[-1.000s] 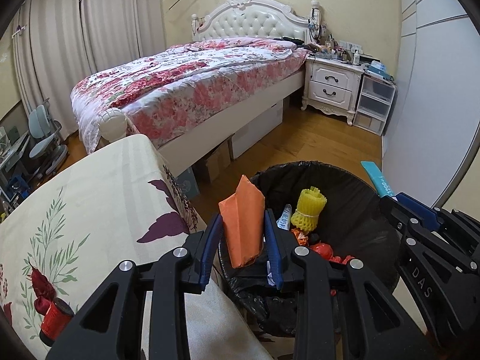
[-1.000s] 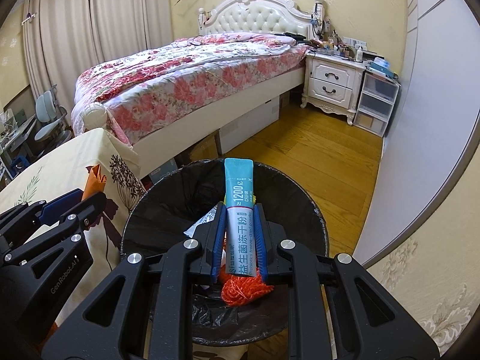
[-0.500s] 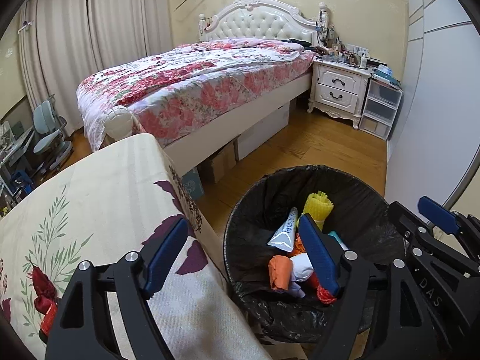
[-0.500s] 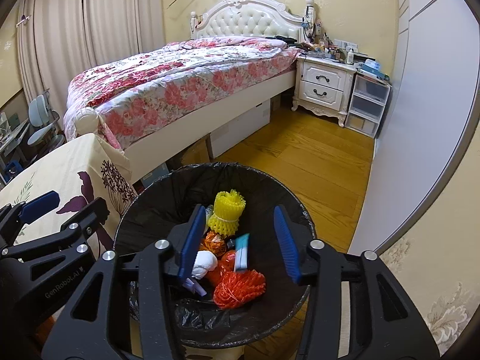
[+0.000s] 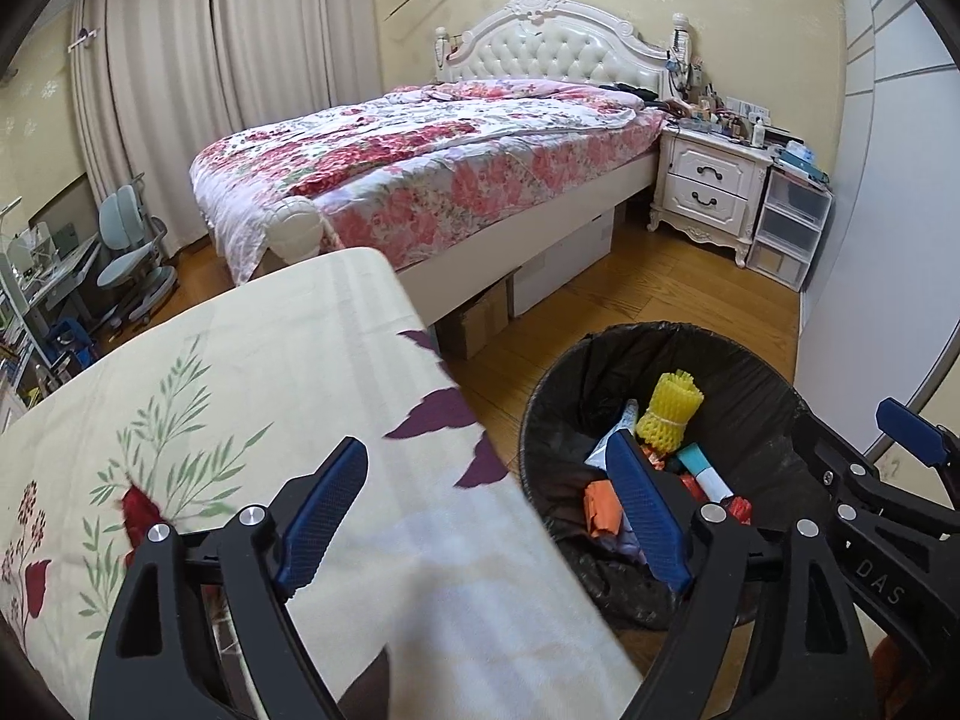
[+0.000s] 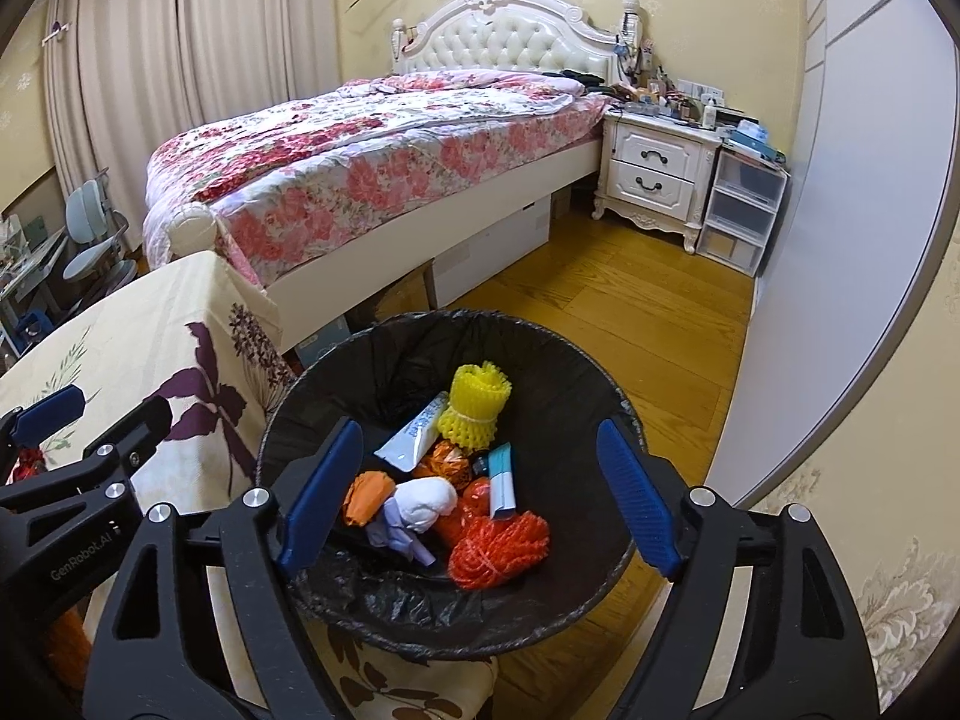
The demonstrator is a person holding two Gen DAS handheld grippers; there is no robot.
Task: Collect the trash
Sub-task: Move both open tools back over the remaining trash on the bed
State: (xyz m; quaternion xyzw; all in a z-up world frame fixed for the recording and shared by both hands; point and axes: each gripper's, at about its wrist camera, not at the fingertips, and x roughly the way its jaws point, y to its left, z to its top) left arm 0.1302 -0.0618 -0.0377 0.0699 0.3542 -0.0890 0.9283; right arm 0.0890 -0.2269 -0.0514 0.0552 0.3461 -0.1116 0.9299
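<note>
With both claws spread and carrying nothing, right claw point(image 6: 480, 504) over the bin point(image 6: 606, 402) and left claw point(image 5: 489, 519) straddling the tabletop point(image 5: 252, 372) edge, the remaining red scrap point(image 5: 141, 510), possibly a wrapper, lies on the tabletop left of the left claw, nearer that hand.

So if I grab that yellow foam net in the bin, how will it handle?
The yellow foam net looks like open-mesh foam bunched with a band, so it is probably very light and will squash between the fingers. Its rolled shape, resting upright on other trash in the bin, suggests it could tip or roll if nudged.
</note>
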